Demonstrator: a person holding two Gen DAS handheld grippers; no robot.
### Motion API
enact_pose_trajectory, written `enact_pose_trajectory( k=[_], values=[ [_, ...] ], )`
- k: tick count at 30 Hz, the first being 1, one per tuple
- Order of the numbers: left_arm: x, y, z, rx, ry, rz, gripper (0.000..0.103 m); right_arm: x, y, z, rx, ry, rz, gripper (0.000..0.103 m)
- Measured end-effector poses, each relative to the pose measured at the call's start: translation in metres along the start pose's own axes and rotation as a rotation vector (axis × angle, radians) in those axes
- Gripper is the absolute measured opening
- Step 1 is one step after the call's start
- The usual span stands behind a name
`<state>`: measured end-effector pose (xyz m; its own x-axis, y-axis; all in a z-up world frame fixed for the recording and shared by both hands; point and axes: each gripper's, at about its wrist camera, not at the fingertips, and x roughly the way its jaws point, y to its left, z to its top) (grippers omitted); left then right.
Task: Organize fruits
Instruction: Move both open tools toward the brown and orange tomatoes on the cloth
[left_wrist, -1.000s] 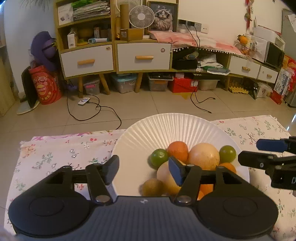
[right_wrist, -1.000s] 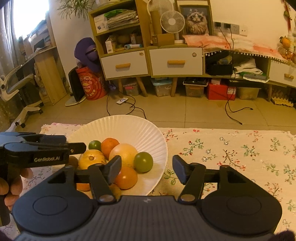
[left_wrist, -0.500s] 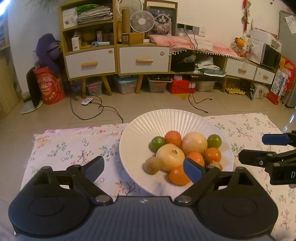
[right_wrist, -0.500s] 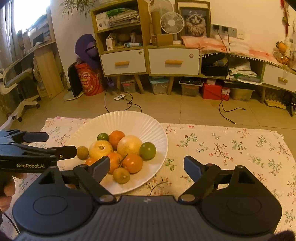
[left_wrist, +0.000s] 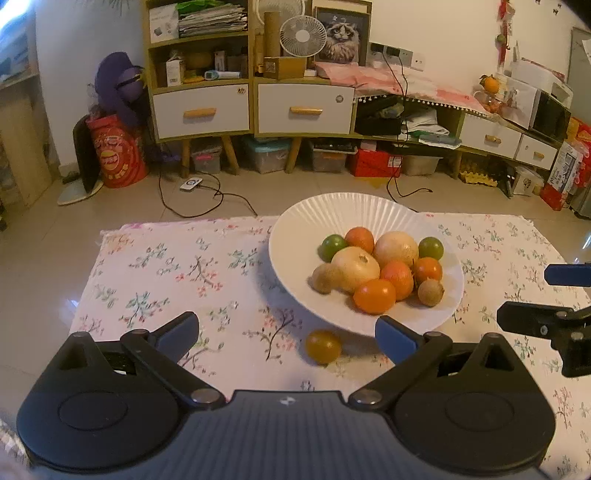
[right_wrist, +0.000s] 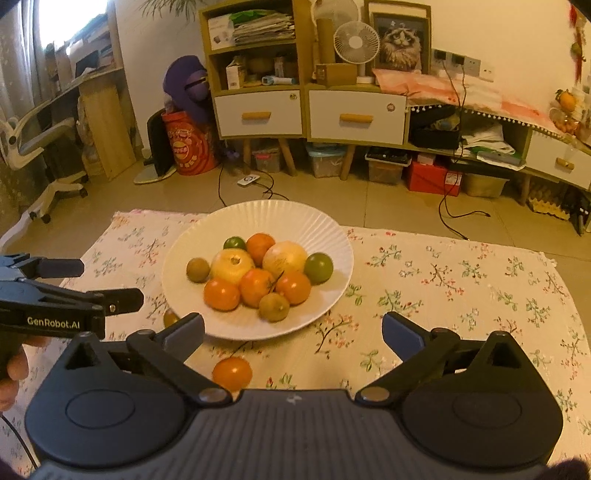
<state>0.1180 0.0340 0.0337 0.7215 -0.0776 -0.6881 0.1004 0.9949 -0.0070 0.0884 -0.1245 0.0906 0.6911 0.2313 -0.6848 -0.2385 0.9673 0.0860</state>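
A floral cloth (right_wrist: 443, 280) covered the counter, its far edge meeting the tiled floor (right_wrist: 388, 206) beyond. On the cloth sat a white ribbed plate (right_wrist: 295, 221) heaped with fruit. Two small orange fruits lay directly on the cloth just beside the plate's near rim: one (right_wrist: 232, 373) and another (left_wrist: 323, 345).

left claw (left_wrist: 286, 334): black, blue pads, silver pivots | right claw (right_wrist: 291, 328): same | side marking: GenRobot.AI

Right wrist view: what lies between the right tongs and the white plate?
One loose orange on the floral cloth, just short of the plate and apart from it; the open right tongs hold nothing.
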Motion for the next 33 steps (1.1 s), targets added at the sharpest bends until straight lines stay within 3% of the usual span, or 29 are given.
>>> enact_pose_trajectory(
  k=[15, 24, 33],
  values=[
    [-0.007, 0.004, -0.022, 0.023, 0.028, 0.008, 0.09, -0.005, 0.014, -0.022, -0.024, 0.052, 0.037, 0.103],
    [0.004, 0.004, -0.036, 0.052, 0.062, 0.015, 0.09, 0.002, 0.019, -0.039, -0.073, 0.066, 0.031, 0.103],
    [0.015, 0.006, -0.05, 0.061, 0.09, 0.004, 0.09, 0.005, 0.013, -0.049, -0.044, 0.057, 0.036, 0.103]
  ],
)
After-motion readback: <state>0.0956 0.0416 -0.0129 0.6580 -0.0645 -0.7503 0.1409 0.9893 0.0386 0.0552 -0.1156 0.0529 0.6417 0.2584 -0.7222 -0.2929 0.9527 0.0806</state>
